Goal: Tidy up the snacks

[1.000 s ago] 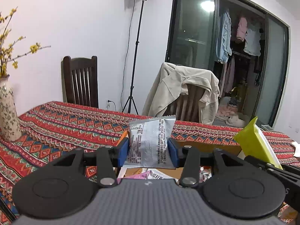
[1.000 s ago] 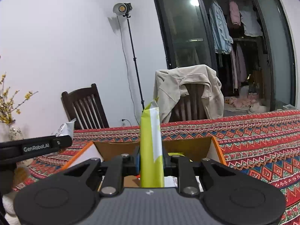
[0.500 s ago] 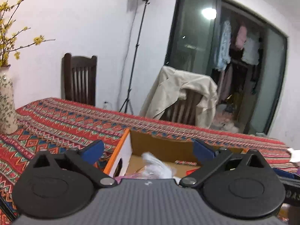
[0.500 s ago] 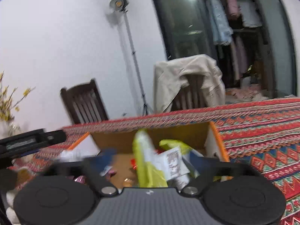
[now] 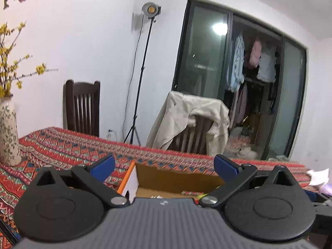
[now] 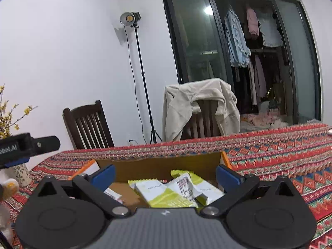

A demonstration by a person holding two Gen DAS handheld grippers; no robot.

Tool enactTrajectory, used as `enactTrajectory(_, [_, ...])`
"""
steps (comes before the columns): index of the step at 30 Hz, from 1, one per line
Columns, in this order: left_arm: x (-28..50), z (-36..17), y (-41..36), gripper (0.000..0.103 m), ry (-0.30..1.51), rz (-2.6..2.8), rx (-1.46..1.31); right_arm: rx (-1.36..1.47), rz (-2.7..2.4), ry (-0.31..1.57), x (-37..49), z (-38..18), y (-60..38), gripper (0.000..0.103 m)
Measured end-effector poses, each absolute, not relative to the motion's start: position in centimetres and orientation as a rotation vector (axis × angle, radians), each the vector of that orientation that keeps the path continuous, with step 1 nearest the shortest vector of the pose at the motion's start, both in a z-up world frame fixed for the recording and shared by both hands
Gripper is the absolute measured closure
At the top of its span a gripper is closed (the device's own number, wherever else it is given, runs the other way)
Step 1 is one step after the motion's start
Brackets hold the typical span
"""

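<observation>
An open cardboard box [image 6: 157, 164] with orange flaps sits on the patterned tablecloth; it also shows in the left wrist view [image 5: 176, 178]. Yellow-green and white snack packets [image 6: 166, 193] lie inside it. My right gripper [image 6: 165, 175] is open and empty, its blue pads spread just above the box's near side. My left gripper [image 5: 164, 166] is open and empty, hovering over the box's left end. Its body shows at the left edge of the right wrist view [image 6: 27, 145]. The silver packet is hidden from view.
A flowered vase [image 5: 8, 132] with yellow blossoms stands on the table at the left. A dark wooden chair [image 5: 82, 105] and a chair draped with a beige jacket [image 5: 191, 122] stand behind the table. A light stand [image 5: 143, 62] is by the wall.
Both grippers opened. The left one let go of the silver packet and the right one let go of the yellow-green packet, and both packets dropped into the box. Both grippers tilted up a little.
</observation>
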State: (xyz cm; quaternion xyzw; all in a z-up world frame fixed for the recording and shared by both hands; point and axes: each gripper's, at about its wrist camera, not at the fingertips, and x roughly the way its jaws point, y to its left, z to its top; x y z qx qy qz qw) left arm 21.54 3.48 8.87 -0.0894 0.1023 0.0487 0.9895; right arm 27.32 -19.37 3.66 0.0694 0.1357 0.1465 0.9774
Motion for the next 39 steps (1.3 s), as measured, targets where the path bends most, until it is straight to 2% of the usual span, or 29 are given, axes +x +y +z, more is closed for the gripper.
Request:
enactTrajectory(11, [12.7,11.1,4.0,0.000,0.162,0.046,-0.178,0.081,0.341,0.221,18.6,7.0,-20.8,0.000])
enactTrajectory(23, [5.2,7.7,5.2,0.000,0.216,0.020,-0.165,0.081,0.341,0.269,10.5,4.6,-22.4,0.000])
enactTrajectory(39, [2.4,3.7,4.9,0.000,0.331,0.015,-0.157,0.089,0.309,0.363,7.2,1.2,-23.7,0.000])
